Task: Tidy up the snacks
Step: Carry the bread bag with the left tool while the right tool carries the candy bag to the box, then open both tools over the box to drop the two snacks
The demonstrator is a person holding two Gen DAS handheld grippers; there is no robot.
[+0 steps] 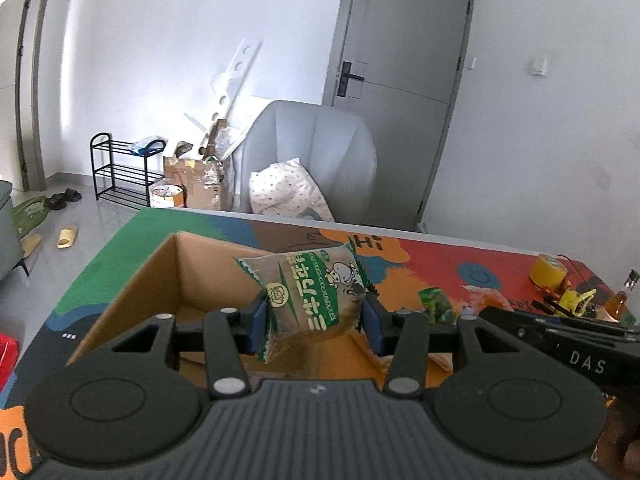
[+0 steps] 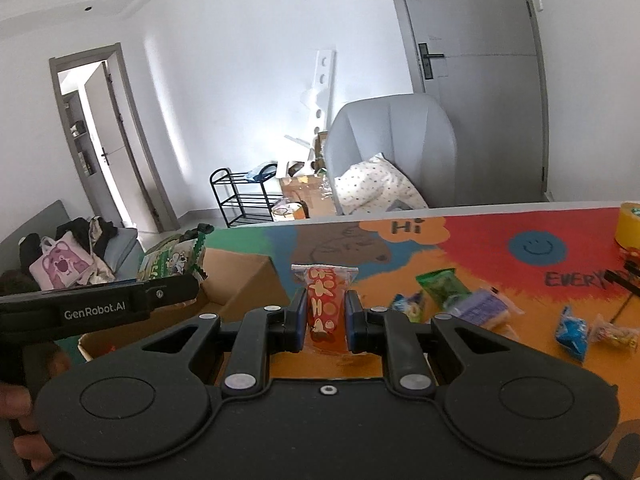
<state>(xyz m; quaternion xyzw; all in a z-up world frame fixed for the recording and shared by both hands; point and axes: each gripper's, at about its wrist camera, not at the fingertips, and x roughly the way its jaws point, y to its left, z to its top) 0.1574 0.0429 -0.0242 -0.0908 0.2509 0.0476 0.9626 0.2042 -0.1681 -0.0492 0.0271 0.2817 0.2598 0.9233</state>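
Note:
My left gripper (image 1: 314, 320) is shut on a green-and-brown snack packet (image 1: 312, 292) and holds it above the open cardboard box (image 1: 160, 268). My right gripper (image 2: 326, 316) is shut on a red-and-orange snack packet (image 2: 324, 304), held over the table just right of the box (image 2: 240, 276). The left gripper and its green packet (image 2: 172, 260) also show in the right wrist view, at the left above the box. Several loose snack packets lie on the colourful table: a green one (image 2: 440, 286), a purple-white one (image 2: 484, 306), a blue one (image 2: 572, 332).
A yellow tape roll (image 2: 628, 224) and a small bottle (image 1: 622, 294) stand at the table's far right. Behind the table (image 2: 520, 280) are a grey armchair with a spotted pillow (image 1: 288, 192), cardboard clutter, a black shoe rack (image 1: 120, 168) and a grey door.

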